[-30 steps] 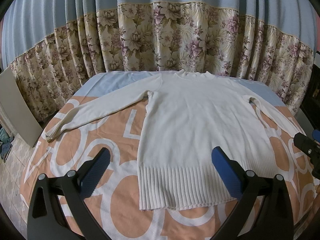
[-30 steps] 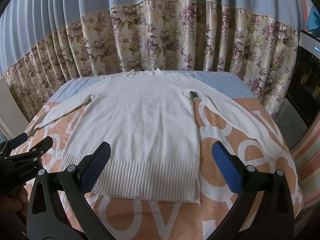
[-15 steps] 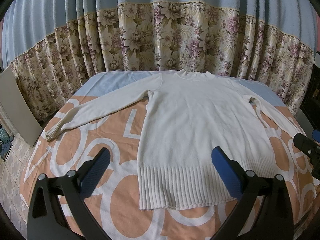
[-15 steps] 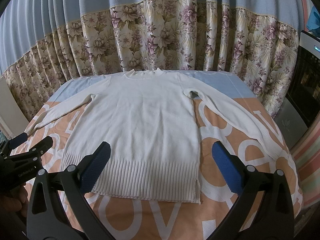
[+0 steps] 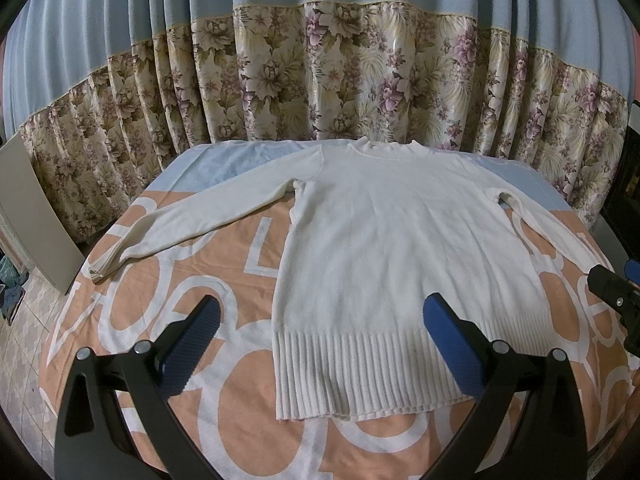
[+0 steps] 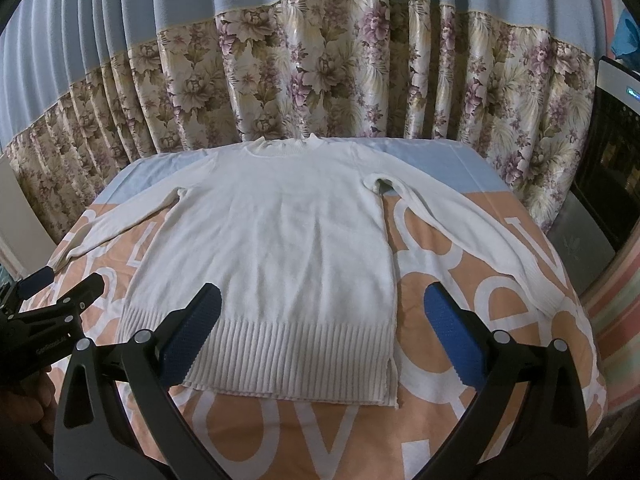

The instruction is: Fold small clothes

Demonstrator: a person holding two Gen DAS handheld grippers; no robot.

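The white sweater is lying flat on the tabletop, sleeves spread, just ahead of both grippers. The left gripper and right gripper are hovering with jaws wide apart, gripping nothing.

Left gripper: black two-finger frame with blue ribbed pads, jaws spread wide, nothing between them; seen from the right wrist view as a black clamp at the left edge, its blue-tipped fingers parted.

Right gripper: matching black frame, blue ribbed pads, jaws spread wide, holding nothing.

Hand: partly visible, dim, beneath the left gripper's body.
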